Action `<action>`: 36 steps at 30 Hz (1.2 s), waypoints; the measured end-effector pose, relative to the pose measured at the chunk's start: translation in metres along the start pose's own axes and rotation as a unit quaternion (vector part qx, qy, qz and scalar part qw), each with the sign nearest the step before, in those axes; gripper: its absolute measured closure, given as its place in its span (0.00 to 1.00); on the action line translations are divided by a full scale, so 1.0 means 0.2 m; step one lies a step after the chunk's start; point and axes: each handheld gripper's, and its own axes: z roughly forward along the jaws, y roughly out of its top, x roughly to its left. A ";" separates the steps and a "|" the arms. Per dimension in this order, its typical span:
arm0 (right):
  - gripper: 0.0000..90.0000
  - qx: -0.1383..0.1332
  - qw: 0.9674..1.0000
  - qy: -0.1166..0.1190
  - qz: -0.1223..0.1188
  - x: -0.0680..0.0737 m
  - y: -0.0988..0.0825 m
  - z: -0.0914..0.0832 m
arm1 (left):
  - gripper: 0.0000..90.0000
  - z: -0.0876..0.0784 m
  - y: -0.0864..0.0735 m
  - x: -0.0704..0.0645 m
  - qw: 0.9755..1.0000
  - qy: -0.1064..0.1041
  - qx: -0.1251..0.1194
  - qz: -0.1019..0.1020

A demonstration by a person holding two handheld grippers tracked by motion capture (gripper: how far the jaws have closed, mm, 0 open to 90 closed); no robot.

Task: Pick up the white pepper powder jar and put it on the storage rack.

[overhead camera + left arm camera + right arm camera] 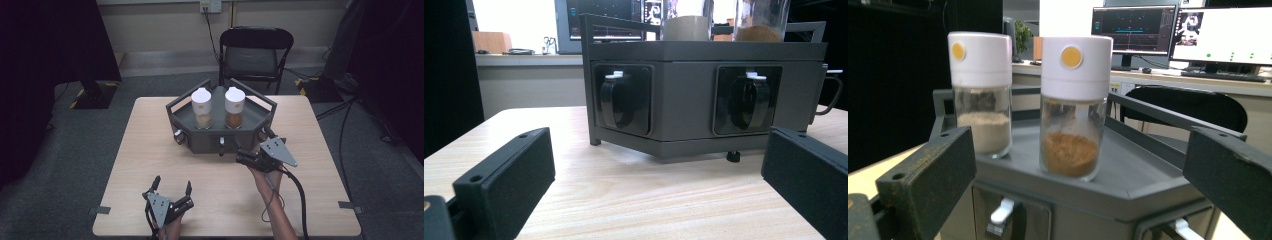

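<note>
A grey six-sided stand (200, 142) sits at the table's far middle. On its top are two glass jars with white lids: one with pale powder (201, 108), one with brown powder (234, 108). My right gripper (255, 145) is open at the stand's front right corner, holding nothing. In the right gripper view the brown jar (1075, 105) and the pale jar (980, 95) stand ahead of the right gripper (1078, 195). My left gripper (173, 184) is open near the table's front edge, well short of the stand. The left gripper (659, 185) faces the stand's front wall (689, 100) with two black knobs (624, 100).
A black folding chair (256, 52) stands behind the table (150, 150). Raised rails (187, 97) frame the stand's top around the jars. Bare wood lies between the left gripper and the stand. Cables trail on the floor at the right (345, 125).
</note>
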 end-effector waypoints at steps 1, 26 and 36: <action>0.00 0.001 1.000 -0.001 -0.003 0.01 -0.01 -0.01 | 0.00 0.00 0.00 0.00 1.000 0.000 0.000 0.000; 0.00 0.011 1.000 -0.025 0.007 0.06 -0.19 -0.26 | 0.00 0.00 0.00 0.00 1.000 0.002 0.000 0.000; 0.00 0.013 0.999 -0.038 0.006 0.07 -0.27 -0.34 | 0.00 0.00 0.00 0.00 1.000 0.003 0.000 0.000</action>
